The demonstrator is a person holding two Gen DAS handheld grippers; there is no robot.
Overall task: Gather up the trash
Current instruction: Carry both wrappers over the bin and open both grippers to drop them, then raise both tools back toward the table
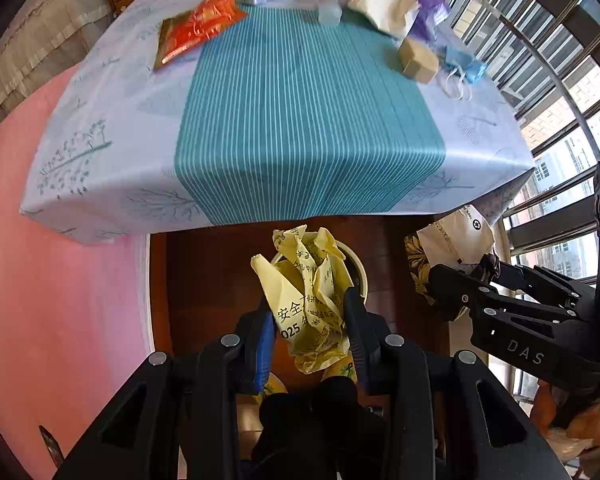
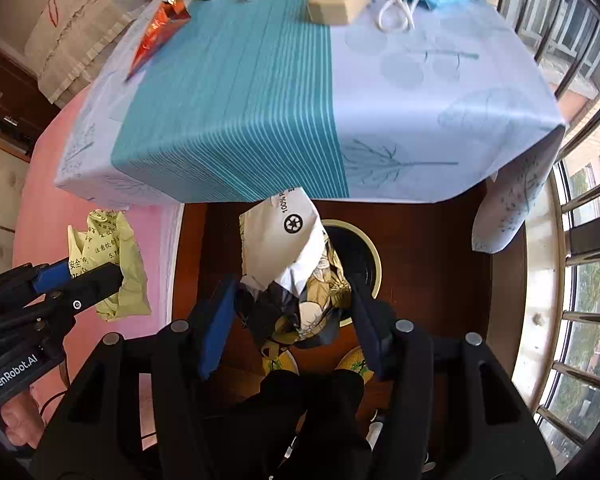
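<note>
My left gripper (image 1: 306, 312) is shut on a crumpled yellow printed wrapper (image 1: 308, 292) and holds it over a round bin (image 1: 360, 276) on the dark floor below the table's near edge. It also shows in the right wrist view (image 2: 112, 264). My right gripper (image 2: 294, 300) holds a white and floral paper bag (image 2: 284, 248) between its fingers above the bin (image 2: 374, 264). The bag shows in the left wrist view (image 1: 452, 248). On the table lie an orange-red foil packet (image 1: 196, 28), a tan box (image 1: 418, 60), a blue face mask (image 1: 464, 68) and a white crumpled bag (image 1: 384, 8).
The table (image 1: 308, 120) has a teal striped and pale cloth, with boxes and packets at its far end. A pink bed cover (image 1: 40, 280) lies left. Barred windows (image 1: 560, 80) run along the right. A dark wooden floor (image 2: 440, 260) lies under the table.
</note>
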